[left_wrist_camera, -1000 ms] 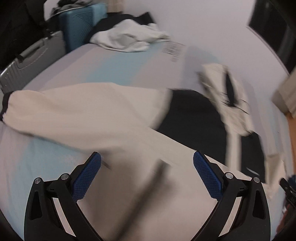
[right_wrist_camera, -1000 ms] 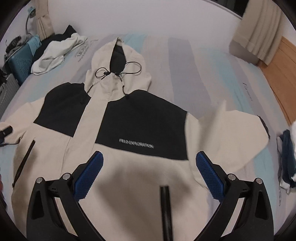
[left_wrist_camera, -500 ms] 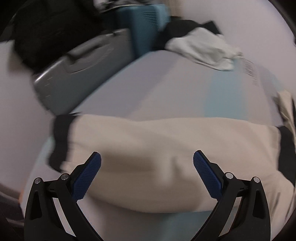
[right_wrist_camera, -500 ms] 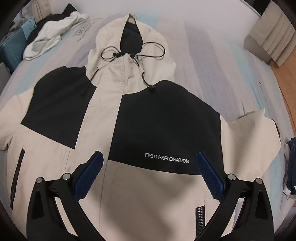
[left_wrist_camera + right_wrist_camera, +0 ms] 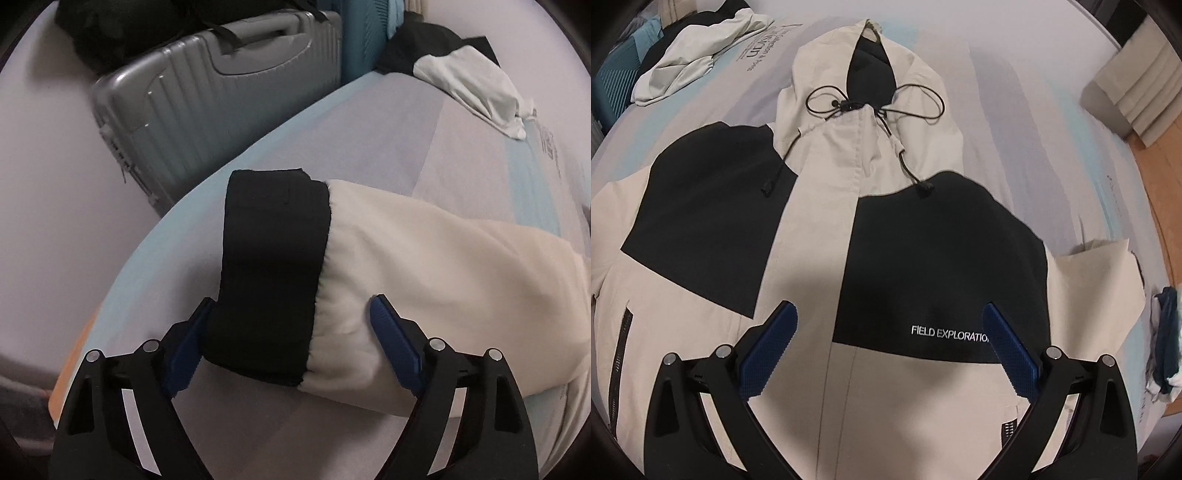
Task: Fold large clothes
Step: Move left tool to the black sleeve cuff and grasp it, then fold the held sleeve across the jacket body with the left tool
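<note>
- The jacket lies spread flat on the bed, front up, hood at the far end.
- The left gripper is closing around the black cuff of one sleeve; its pads are not pressing yet.
- The right gripper hangs wide apart above the chest, holding nothing.

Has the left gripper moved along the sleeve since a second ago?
Yes. The left gripper went outward along the sleeve to its black cuff, nearer the grey suitcase.
</note>
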A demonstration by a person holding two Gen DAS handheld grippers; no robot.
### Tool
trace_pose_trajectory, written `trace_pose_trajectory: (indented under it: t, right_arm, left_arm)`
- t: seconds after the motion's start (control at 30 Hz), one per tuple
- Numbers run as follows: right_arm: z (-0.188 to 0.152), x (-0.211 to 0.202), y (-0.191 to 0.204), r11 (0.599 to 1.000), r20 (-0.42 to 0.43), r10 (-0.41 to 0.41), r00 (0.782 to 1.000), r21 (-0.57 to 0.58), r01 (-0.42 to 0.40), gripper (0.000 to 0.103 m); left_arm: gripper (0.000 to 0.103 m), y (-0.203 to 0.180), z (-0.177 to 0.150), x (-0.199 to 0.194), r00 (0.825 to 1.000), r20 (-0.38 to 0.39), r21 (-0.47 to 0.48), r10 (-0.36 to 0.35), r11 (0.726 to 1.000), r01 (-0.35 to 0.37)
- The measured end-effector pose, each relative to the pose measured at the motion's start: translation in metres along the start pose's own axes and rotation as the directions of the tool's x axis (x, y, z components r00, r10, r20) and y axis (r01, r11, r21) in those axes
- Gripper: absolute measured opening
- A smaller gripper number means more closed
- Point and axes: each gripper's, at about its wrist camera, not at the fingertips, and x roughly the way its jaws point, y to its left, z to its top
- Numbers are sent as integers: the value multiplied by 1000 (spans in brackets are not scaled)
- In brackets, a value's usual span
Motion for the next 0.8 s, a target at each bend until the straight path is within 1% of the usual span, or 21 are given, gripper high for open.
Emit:
trace_pose_trajectory:
  t: [0.03,0.07,0.17,0.3,0.4,0.43,0.47,0.53,0.67,0.8]
  right_arm:
    - [2,-3,1,1000,3,2,1000,3,-2,96]
    - [3,-5,2,1000,6,5,1000,5,-5,96]
    - [5,-8,6,1000,13,7,1000,8,-7,96]
    - [4,-3,7,999,0,14,1000,40,-14,96]
    - [2,-3,5,998,1,21,1000,52,-21,96]
    - [1,-3,4,998,3,25,1000,53,-25,96]
    - [1,-3,2,998,4,26,1000,53,-27,96]
    - [0,-3,-4,997,9,35,999,61,-35,96]
    - [-2,-3,-14,996,14,58,998,66,-58,96]
    - [-4,-4,-19,996,21,71,997,43,-72,96]
  left_arm:
    - [77,0,2,1,1000,6,-1,6,1000,-6]
    - [70,1,3,4,1000,4,-6,9,1000,-9]
    - [61,4,6,5,1000,-2,-24,-3,1000,3]
    - [53,-2,6,1,1000,0,-5,4,1000,-4]
    - [41,-8,7,-4,1000,4,7,10,1000,-10]
    - [23,-10,8,-7,1000,14,11,11,1000,-11]
    - [17,-14,9,-13,999,35,22,37,999,-38]
    - [13,-19,13,-19,999,30,23,24,999,-25]
    - [12,-24,12,-19,998,21,73,61,995,-62]
    - [12,-18,11,-20,998,4,53,60,997,-60]
